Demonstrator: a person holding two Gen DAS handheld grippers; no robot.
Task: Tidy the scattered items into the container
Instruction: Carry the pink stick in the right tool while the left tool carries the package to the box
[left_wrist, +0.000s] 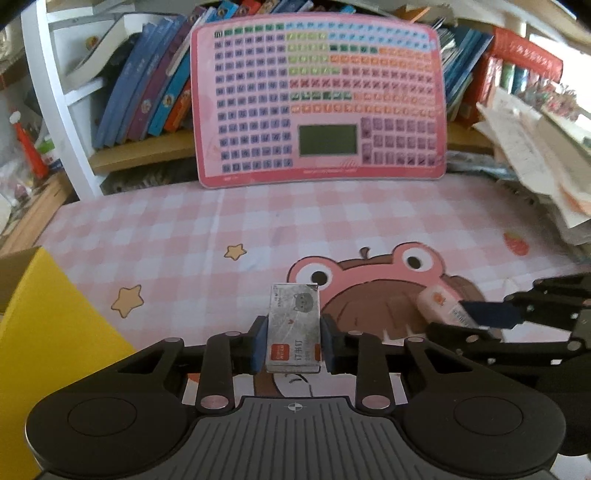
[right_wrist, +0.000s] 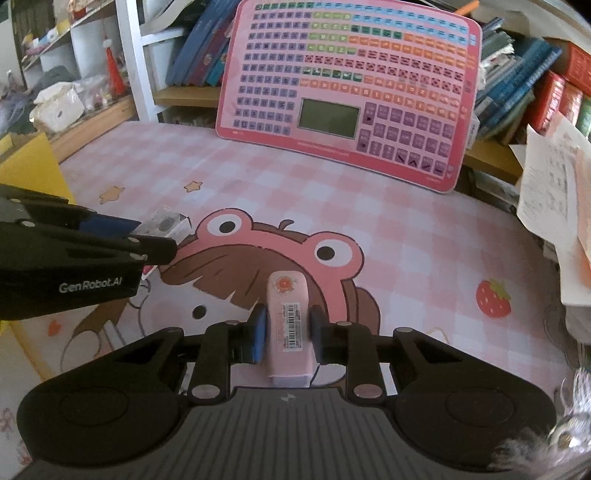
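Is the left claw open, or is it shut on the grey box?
Shut: the left claw presses both pads against the sides of the grey staple box.

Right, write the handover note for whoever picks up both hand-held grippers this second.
Left hand-held gripper: shut on the grey staple box, held over the pink checked mat.
Right hand-held gripper: shut on the pink eraser-like block, also over the mat.
Container: the yellow box sits at the mat's left edge, nearest the left gripper.
Done: both items are gripped; whether they are clear of the mat is hard to tell.
Left: carry each to the yellow box and release. No other loose items show on the mat.
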